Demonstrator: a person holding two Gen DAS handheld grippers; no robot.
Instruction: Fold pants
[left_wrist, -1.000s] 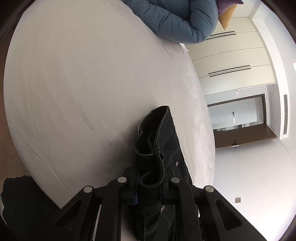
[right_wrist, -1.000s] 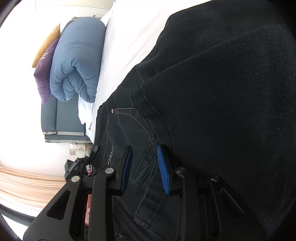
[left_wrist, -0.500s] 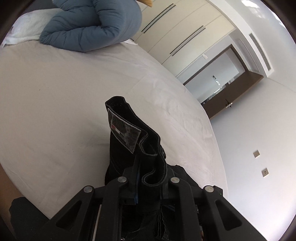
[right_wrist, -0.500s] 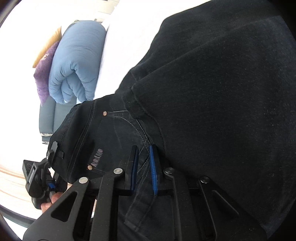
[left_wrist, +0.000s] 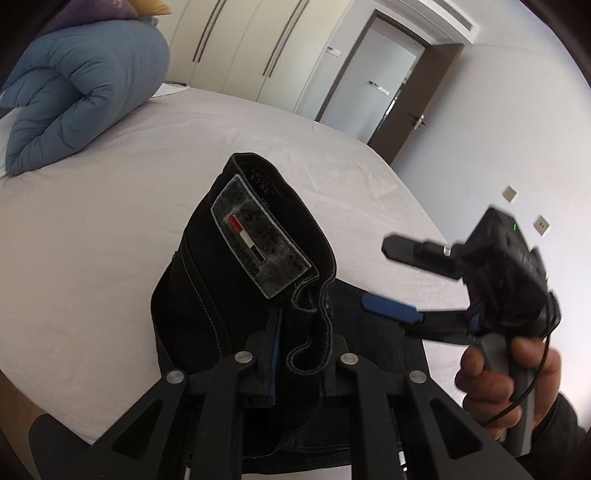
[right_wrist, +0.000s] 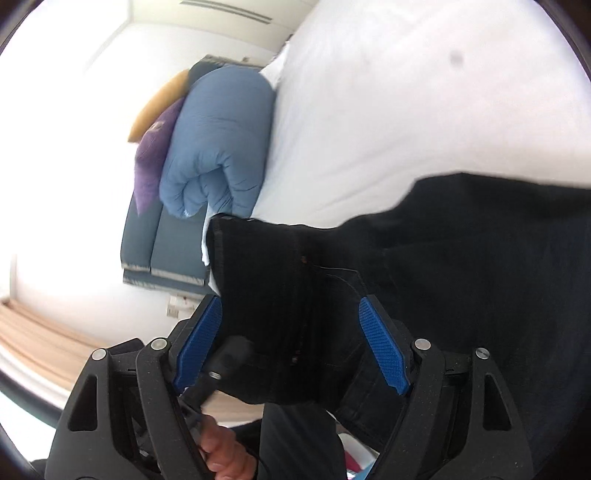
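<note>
Risen off the bed, left hand-held gripper clamps the pants waistband; right hand-held gripper opens wide, pads clear, near bed's edge.

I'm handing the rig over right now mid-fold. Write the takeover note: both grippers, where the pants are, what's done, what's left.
Left gripper: shut on the pants at the waistband, holding it up off the bed with the label facing the camera.
Right gripper: jaws opening, pads clear of the cloth, though the pants lie between them.
Pants: partly lifted, the rest lies dark across the white sheet.
Done: waistband gathered in the left grip.
Left: regrip with the right, lay flat, finish the fold.
Blue duvet sits rolled at the head of the bed.
</note>
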